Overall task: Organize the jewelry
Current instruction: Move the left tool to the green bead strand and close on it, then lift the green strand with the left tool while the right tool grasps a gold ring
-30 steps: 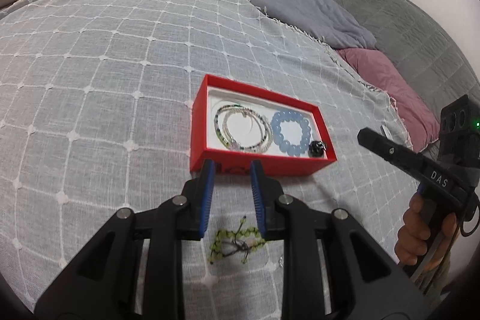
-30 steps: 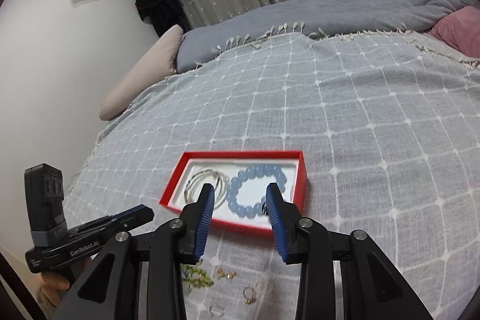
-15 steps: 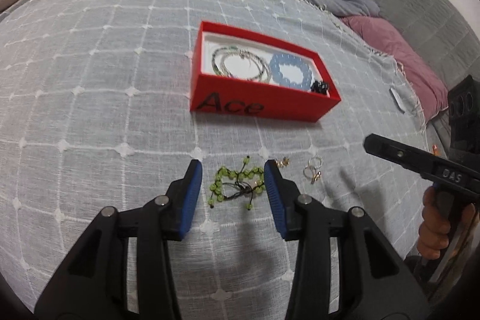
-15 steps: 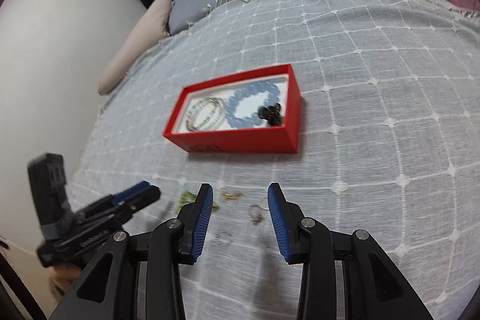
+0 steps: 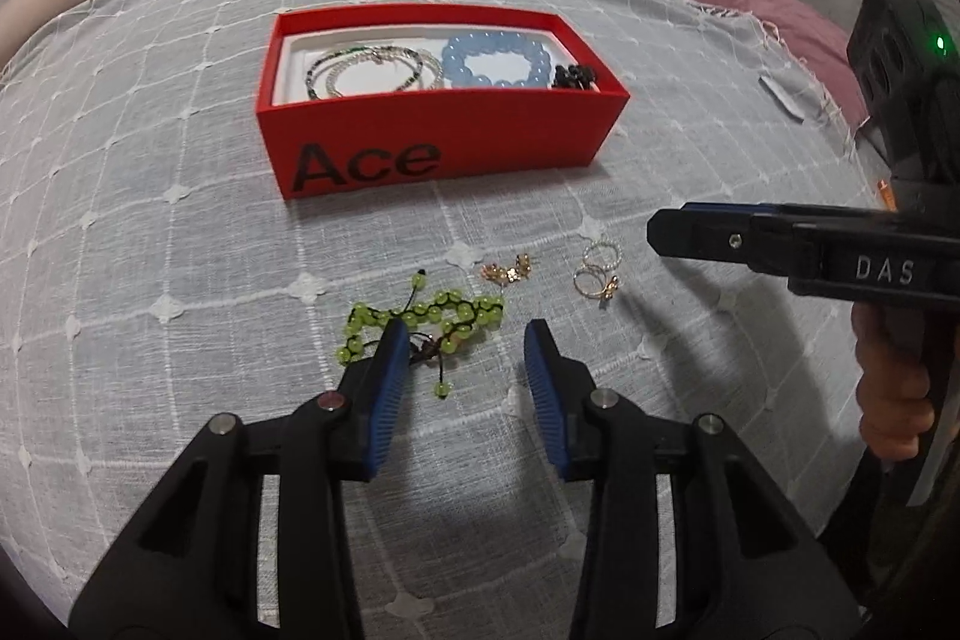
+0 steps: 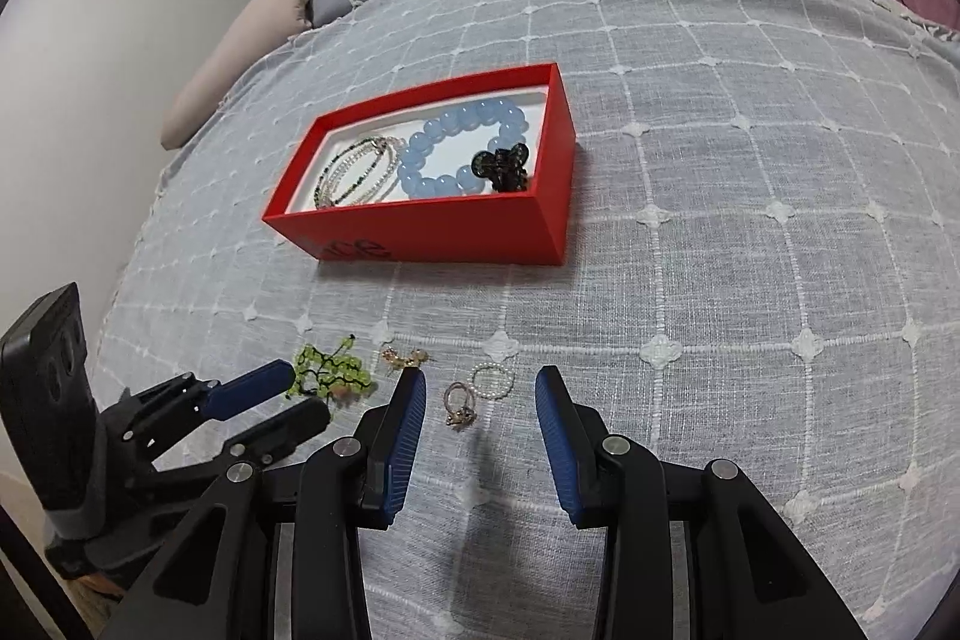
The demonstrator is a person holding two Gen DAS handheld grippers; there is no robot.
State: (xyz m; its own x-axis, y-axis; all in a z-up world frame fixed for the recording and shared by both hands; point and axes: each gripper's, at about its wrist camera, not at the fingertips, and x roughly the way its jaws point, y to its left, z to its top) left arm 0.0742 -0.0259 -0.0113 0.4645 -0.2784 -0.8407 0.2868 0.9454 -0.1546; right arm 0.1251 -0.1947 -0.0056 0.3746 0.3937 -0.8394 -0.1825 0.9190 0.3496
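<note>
- Two tongs point down at the grey checked bedspread [image 5: 180, 232], each with its jaws apart and nothing pinched.
- Left gripper [image 5: 467, 337]: its jaws have just been opening; the green bead bracelet [image 5: 420, 319] lies at its left pad, partly between the pads, not squeezed.
- Right gripper [image 6: 480, 388]: jaws moderately wide, with the gold ring [image 6: 459, 406] and pearl ring [image 6: 493, 379] lying loose just ahead between the tips.
- Gold earrings [image 5: 507, 271] lie just beyond the left gripper.
- Red box [image 5: 444, 142] sits farther ahead, holding a blue bead bracelet [image 5: 497, 58], thin bracelets [image 5: 360, 70] and a black piece [image 6: 501, 169].
</note>
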